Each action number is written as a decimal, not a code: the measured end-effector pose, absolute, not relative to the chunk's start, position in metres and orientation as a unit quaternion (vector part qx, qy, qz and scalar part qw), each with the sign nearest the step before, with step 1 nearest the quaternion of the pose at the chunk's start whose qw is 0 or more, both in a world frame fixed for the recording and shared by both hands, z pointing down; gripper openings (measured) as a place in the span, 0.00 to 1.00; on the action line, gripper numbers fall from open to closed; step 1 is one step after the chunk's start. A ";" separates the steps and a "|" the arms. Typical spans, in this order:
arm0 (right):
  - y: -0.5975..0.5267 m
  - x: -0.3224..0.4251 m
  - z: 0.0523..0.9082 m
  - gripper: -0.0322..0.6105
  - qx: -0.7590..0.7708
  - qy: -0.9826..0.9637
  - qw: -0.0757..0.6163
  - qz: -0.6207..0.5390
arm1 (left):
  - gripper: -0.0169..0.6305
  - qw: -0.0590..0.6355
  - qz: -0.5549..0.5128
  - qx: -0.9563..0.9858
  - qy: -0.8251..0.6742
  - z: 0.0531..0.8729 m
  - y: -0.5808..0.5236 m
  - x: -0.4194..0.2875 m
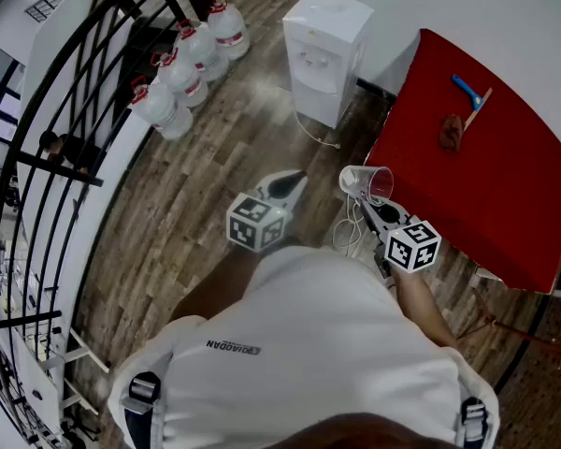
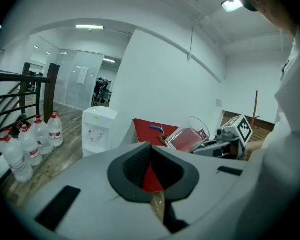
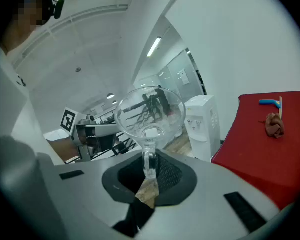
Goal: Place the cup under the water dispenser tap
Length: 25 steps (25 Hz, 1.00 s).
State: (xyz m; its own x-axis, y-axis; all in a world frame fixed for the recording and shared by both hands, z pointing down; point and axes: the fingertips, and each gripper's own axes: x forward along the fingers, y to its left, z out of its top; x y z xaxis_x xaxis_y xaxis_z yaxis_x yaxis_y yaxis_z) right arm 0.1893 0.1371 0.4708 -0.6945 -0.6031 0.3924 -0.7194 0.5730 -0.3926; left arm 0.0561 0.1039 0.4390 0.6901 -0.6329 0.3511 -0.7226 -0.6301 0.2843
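The right gripper [image 3: 149,169] has its dark, ribbed pads pinched tight on a narrow bit of the cup's wall, so the cup [image 1: 366,183], thin clear plastic, round and tapering, sticks out past the jaw tips, tipped on its side above the floor. Beside it, off to its left, the left gripper [image 1: 290,183] comes to a closed point, pads together with nothing between them. Each carries a white cube printed with black square markers just behind the jaws. Under both runs a floor [image 1: 215,176] of grey-brown wood-grain planks. To the right of the right gripper stands a table with a flat red cloth top [image 1: 486,166], and further along it lie a crumpled brown rag [image 1: 451,133] and a small blue plastic piece [image 1: 467,91]. Well ahead of both grippers is the boxy white water dispenser [image 1: 325,54], well apart from the cup. Left of it stands a row of big clear water bottles [image 1: 187,64] with red caps.
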 end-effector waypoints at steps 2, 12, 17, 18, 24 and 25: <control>0.136 0.188 0.470 0.11 0.374 -0.881 0.101 0.271 | 0.02 0.205 0.108 0.896 -0.378 0.439 0.103 0.056; 0.141 0.178 0.473 0.11 0.360 -0.883 0.113 0.280 | 0.02 0.207 0.104 0.898 -0.375 0.440 0.104 0.055; 0.139 0.180 0.473 0.11 0.360 -0.884 0.116 0.277 | 0.02 0.204 0.102 0.899 -0.374 0.440 0.103 0.057; 0.139 0.180 0.473 0.11 0.360 -0.883 0.116 0.277 | 0.02 0.204 0.103 0.899 -0.374 0.440 0.104 0.057; 0.138 0.179 0.473 0.11 0.359 -0.883 0.117 0.278 | 0.02 0.202 0.105 0.899 -0.375 0.440 0.105 0.055; 0.137 0.180 0.473 0.11 0.359 -0.883 0.117 0.279 | 0.02 0.202 0.105 0.899 -0.375 0.440 0.105 0.055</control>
State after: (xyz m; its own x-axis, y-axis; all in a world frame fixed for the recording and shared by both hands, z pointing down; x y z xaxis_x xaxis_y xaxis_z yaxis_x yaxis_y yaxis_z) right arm 0.1799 0.1372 0.4730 -0.7148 -0.5692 0.4063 -0.6993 0.5868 -0.4082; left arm 0.0553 0.1046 0.4401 0.6969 -0.6313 0.3403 -0.7162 -0.6373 0.2845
